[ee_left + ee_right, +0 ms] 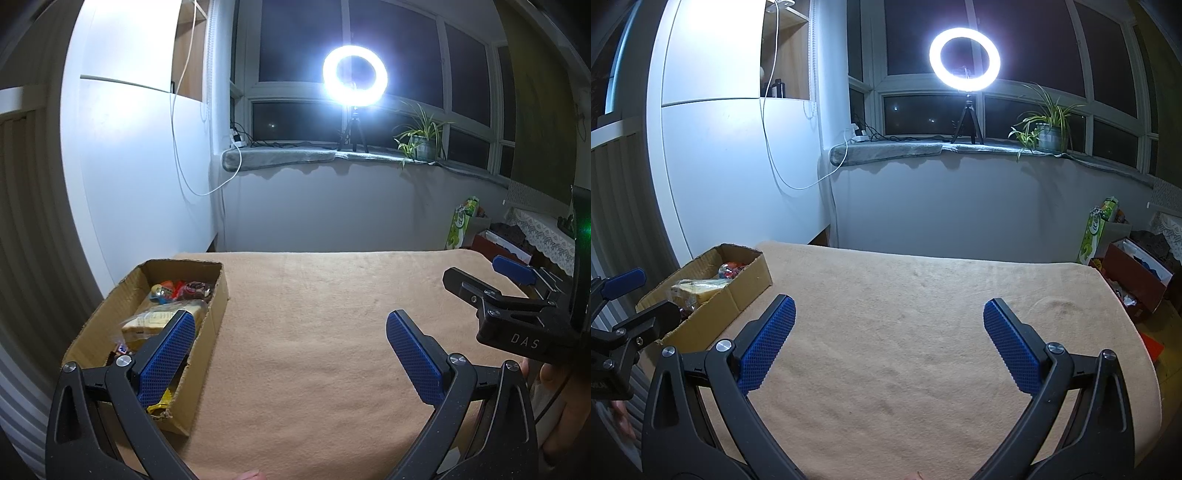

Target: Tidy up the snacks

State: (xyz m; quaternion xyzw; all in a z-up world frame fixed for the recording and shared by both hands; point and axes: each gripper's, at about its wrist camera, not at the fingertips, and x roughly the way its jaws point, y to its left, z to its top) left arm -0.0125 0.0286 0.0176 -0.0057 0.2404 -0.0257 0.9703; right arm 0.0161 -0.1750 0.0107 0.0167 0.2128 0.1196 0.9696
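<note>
I see my left tool (291, 350) spread wide above the tan-covered bench (314, 332). A cardboard box (207, 332) of snacks (173, 306) sits at left.

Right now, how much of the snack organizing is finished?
It looks nearly or fully done. The snacks lie inside the cardboard box at the table's left edge. The left claw and right claw are open and hold nothing. No loose snack shows on the beige cloth.

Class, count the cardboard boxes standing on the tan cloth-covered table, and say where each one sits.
1. The cardboard box sits at the table's left edge, open-topped with snack packets inside. Other boxes lie on the floor to the right, off the table.
</note>
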